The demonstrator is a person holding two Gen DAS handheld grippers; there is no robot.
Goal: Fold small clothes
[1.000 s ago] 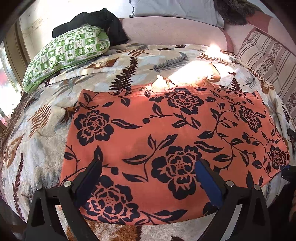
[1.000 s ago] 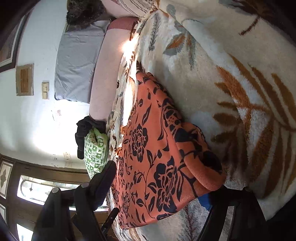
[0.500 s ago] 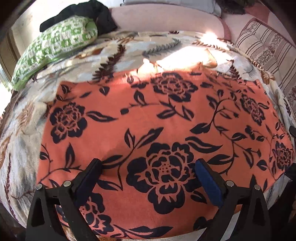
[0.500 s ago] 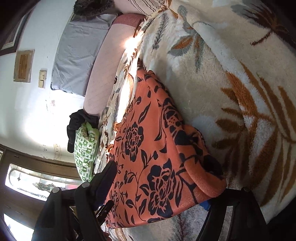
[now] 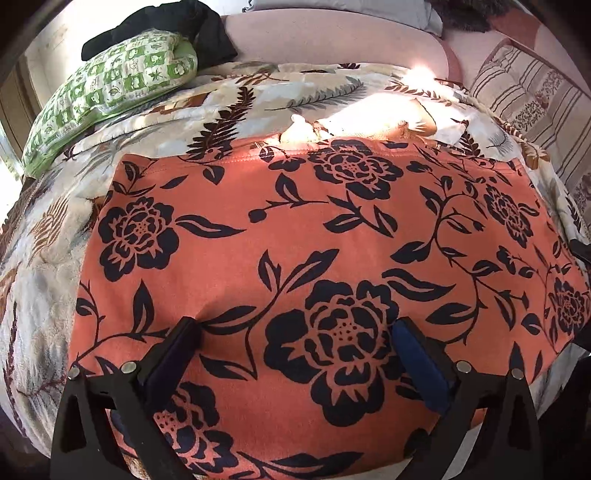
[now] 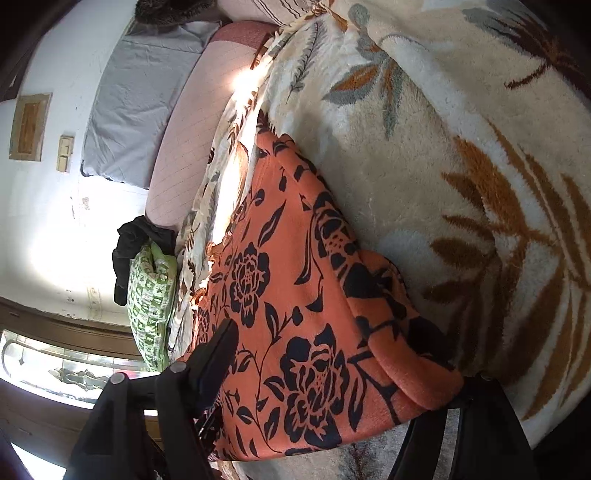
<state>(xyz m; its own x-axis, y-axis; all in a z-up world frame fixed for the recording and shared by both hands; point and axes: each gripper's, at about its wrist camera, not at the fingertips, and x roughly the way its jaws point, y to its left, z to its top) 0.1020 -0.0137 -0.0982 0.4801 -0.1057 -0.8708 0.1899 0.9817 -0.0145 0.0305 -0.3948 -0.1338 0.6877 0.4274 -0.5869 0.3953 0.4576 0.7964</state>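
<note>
Since half a second ago, the left gripper has pulled back a little from the orange floral garment, so more of the leaf-print blanket shows beyond the garment's far hem. That garment lies flat on the blanket-covered bed, spread as a wide rectangle, with the green checked pillow well beyond its far left corner and a black garment bunched behind the pillow. The left gripper's fingers stand wide apart above the near edge of the orange garment, holding nothing. At the garment's right end, the right gripper also has its fingers apart, one above the cloth and one below a rounded, doubled-over corner, straddling it without pinching. Judging by that doubled edge, one fold seems done already; further folds to make a compact bundle appear to remain.
</note>
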